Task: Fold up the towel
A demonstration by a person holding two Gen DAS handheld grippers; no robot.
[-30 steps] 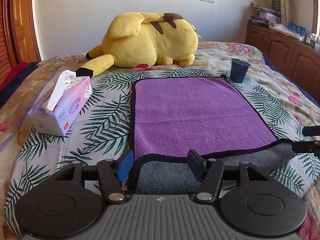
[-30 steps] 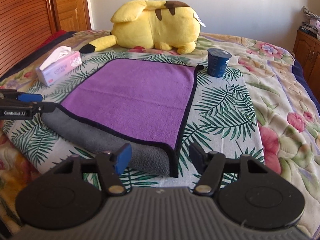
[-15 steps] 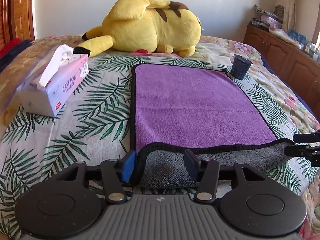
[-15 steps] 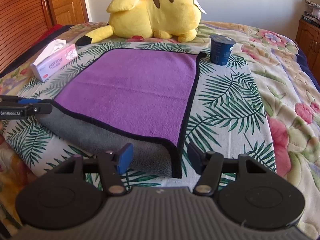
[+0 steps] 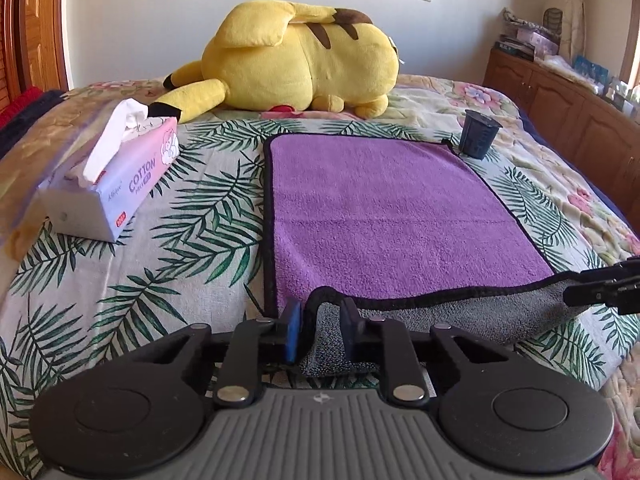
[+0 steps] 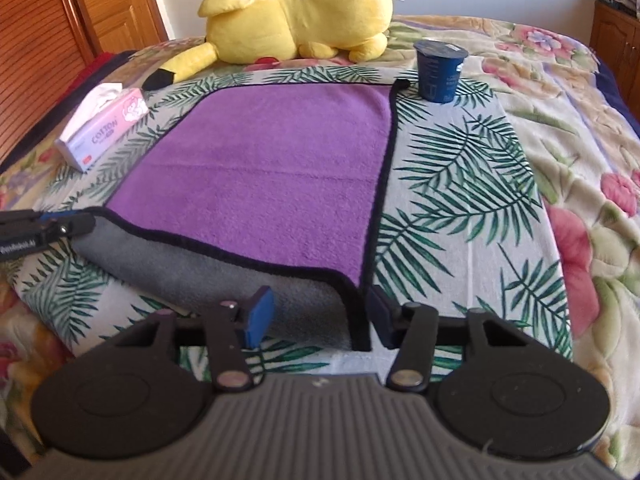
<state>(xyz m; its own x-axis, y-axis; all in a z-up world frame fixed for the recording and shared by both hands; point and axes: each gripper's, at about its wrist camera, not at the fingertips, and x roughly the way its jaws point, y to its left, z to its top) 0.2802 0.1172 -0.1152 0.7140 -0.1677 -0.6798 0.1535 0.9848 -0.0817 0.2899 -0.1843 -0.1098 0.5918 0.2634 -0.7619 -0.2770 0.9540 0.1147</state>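
Narrowed the left gripper (image 5: 322,334) within the last half second: from wide open to pads pressed against a raised pleat of the towel (image 5: 392,208) at its near left corner, so apparently gripping it. Left the right gripper (image 6: 316,312) spread wide, astride the near right corner, with nothing held yet. Found the purple towel otherwise flat on the palm-leaf bedcover (image 5: 192,240), only the near strip turned back, grey underside up. Judged from this: grasp half done, one corner taken, the other still to be pinched before any lift toward the far hem.

Saw in the left wrist view the pleat between the pads, not visible from the right camera; got from there only the flank of that gripper at the left border. Saw in the right wrist view the free gap beside each pad at the right corner, and the blue cup (image 6: 440,70) just beside the far right corner. Noted the tissue pack (image 5: 116,184) off to the left and the Pikachu plush (image 5: 296,56) beyond the far hem.
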